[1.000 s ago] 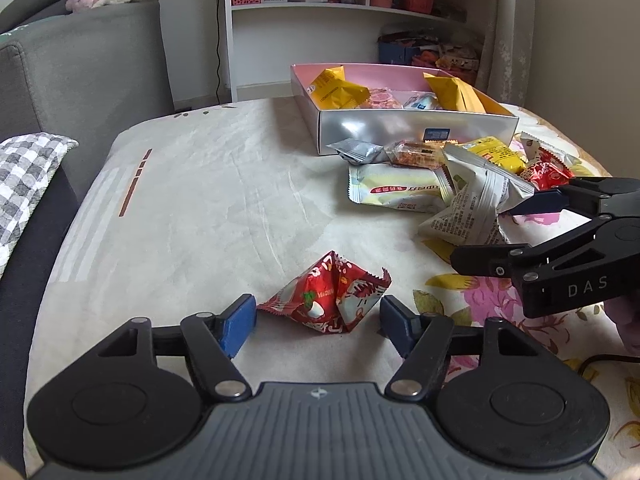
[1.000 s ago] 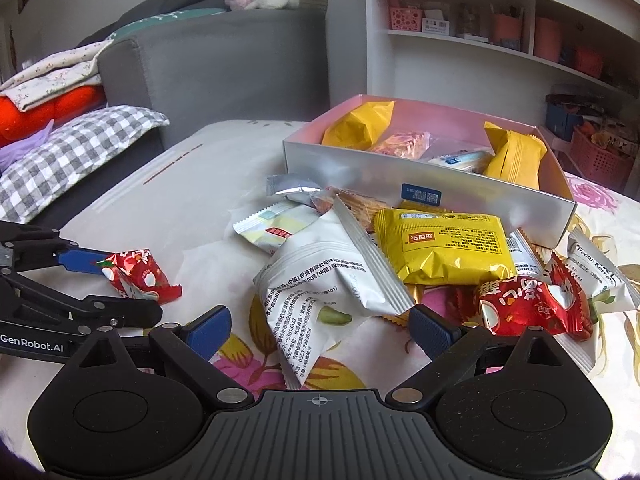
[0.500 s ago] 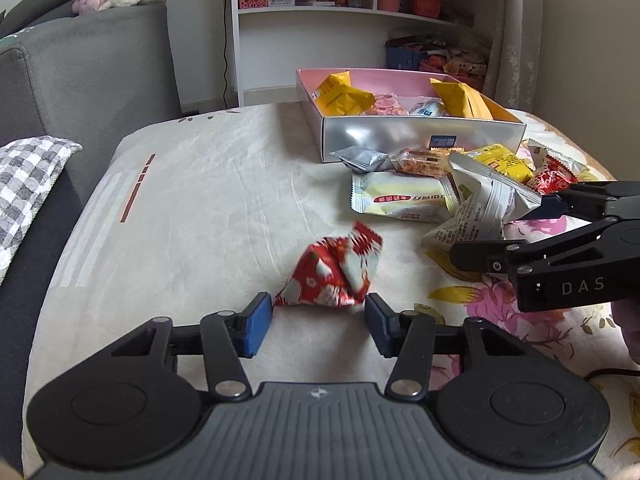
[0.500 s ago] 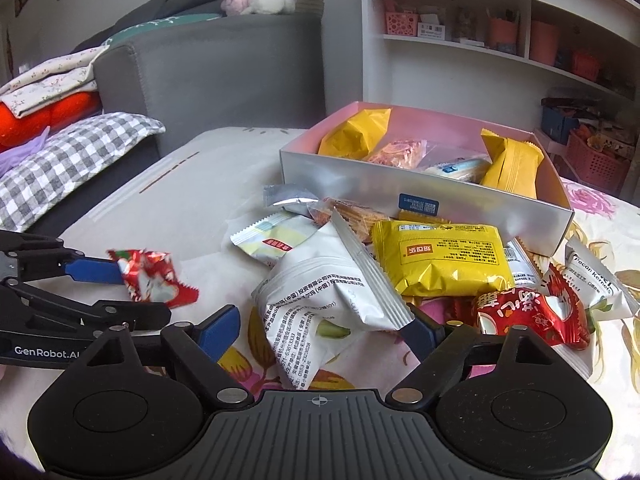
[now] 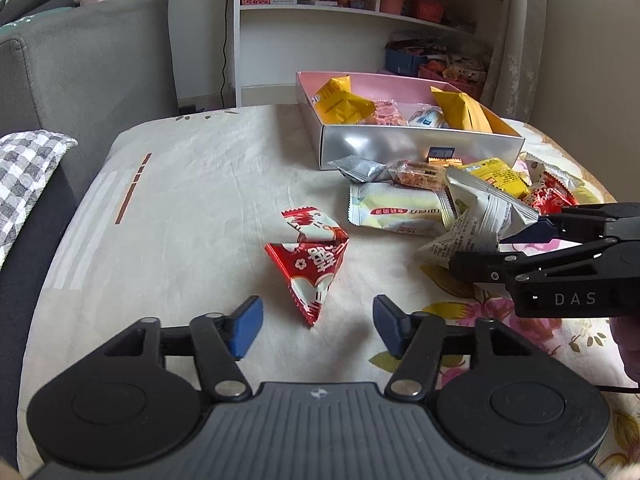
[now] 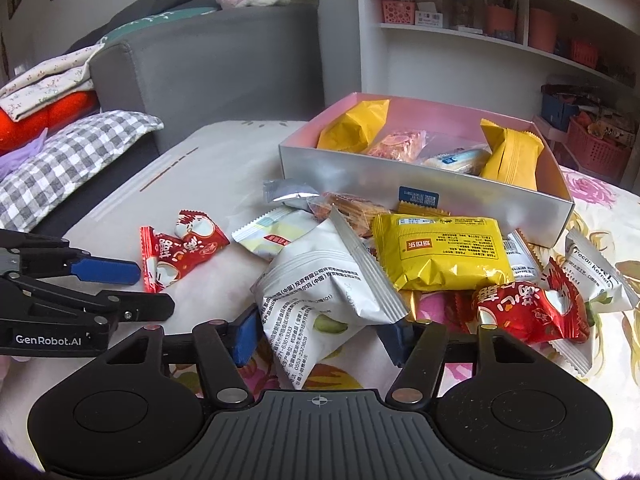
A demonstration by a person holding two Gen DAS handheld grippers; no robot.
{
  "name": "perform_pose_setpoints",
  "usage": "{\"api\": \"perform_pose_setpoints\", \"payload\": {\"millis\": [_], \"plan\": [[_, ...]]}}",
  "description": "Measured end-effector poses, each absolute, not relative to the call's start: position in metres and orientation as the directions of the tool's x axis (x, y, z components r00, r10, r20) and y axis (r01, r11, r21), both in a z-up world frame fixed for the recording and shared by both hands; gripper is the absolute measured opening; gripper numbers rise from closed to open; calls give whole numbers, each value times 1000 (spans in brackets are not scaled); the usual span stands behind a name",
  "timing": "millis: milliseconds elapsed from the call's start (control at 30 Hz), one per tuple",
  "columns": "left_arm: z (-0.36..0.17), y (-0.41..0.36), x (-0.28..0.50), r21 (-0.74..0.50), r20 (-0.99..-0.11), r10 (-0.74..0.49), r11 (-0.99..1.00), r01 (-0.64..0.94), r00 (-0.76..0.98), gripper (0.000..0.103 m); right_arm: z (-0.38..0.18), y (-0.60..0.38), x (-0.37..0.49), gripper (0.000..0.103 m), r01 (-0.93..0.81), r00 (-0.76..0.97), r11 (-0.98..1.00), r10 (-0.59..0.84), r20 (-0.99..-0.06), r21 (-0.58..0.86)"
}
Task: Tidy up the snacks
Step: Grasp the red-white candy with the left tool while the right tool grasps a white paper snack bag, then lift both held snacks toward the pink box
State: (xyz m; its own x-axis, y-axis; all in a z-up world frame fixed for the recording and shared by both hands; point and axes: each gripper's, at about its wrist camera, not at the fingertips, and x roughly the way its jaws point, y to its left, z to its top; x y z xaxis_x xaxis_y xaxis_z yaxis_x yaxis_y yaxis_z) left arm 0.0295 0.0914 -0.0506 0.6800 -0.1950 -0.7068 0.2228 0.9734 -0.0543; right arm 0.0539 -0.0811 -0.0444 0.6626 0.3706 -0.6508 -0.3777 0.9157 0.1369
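Observation:
A red and white snack packet (image 5: 314,264) lies loose on the cloth just ahead of my open, empty left gripper (image 5: 318,322); it also shows in the right wrist view (image 6: 176,252). My right gripper (image 6: 322,334) has its fingers around the lower part of a white snack bag (image 6: 320,292), which also shows in the left wrist view (image 5: 472,224); whether the pads press it I cannot tell. The silver box with a pink inside (image 6: 360,178) stands behind and holds yellow packets (image 6: 354,126) and others. A pile of packets lies in front of it, with a yellow one (image 6: 440,252) on top.
A second red packet (image 6: 528,312) and a pecan packet (image 6: 596,276) lie at the right of the pile. A grey sofa (image 5: 80,68) with a checked cushion (image 5: 24,168) borders the left. White shelves (image 5: 360,20) stand behind the box.
The left gripper squeezed the red packet, then opened and pulled back; the packet now lies loose, turned over. The right gripper has moved forward around the white bag and narrowed.

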Motion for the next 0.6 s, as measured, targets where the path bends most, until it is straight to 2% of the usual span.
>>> {"api": "perform_pose_setpoints", "payload": {"millis": [200,333,400,467,600], "plan": [[-49,88,45,-80,-697,-202,975,205,688,64,-35,-84,56,61,-376,665,911,392,-636,169],[-52,86,54,-100,-702,-206,976,192,682,49,-34,-86,58,61,-372,665,910,397,-632,180],[-53,84,56,-97,-706,-203,977,192,678,45,-33,-88,59,61,-367,666,912,396,-633,184],[-54,82,57,-77,-708,-191,978,195,680,33,-33,-88,60,61,-364,665,912,398,-632,190],[-52,79,57,-50,-712,-171,980,194,681,27,-30,-89,60,61,-369,667,910,403,-627,191]]}}
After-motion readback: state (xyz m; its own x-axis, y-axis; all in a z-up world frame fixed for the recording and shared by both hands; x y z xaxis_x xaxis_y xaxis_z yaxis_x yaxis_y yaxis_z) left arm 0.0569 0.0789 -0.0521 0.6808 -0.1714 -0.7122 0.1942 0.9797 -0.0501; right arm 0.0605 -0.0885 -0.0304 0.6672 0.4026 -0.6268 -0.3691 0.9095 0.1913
